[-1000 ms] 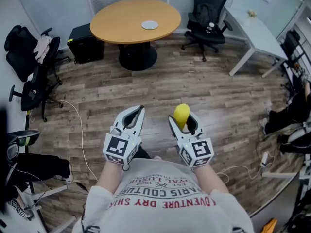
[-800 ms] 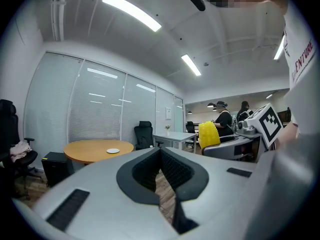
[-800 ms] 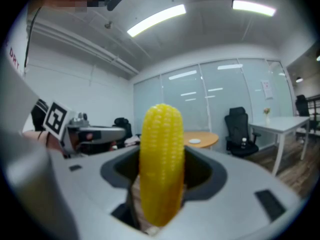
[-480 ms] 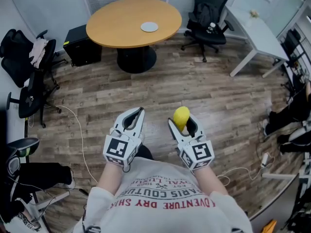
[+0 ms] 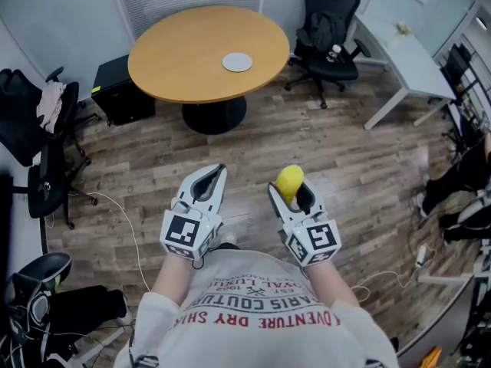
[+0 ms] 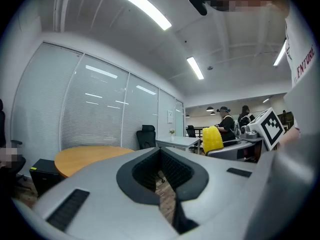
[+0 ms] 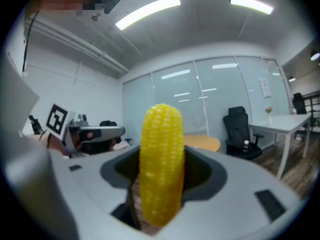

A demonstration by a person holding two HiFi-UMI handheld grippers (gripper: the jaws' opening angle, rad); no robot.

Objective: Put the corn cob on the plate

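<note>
Holding corn cob [image 5: 288, 181], long axis toward 12 o'clock: right gripper [image 5: 289, 193], jaws pinching its lower part. Left gripper [image 5: 218, 176] pressed together, nothing between. Plate [image 5: 237, 62] on round table [image 5: 176, 64], well apart, at 11 o'clock from cob. Shirt [image 5: 265, 313] print partly legible: "ADVENTURE DRY".

We hold both arms forward from the chest, our bare forearms [image 5: 175, 276] low in the middle of the head view, level and a little apart. Our left grey plastic gripper [image 5: 219, 172] has its jaws drawn together on nothing (only a thin slit shows in its own view). Our right grey plastic gripper [image 5: 290, 193] clamps a yellow corn cob [image 7: 161, 169], which stands upright between the jaws.
</note>
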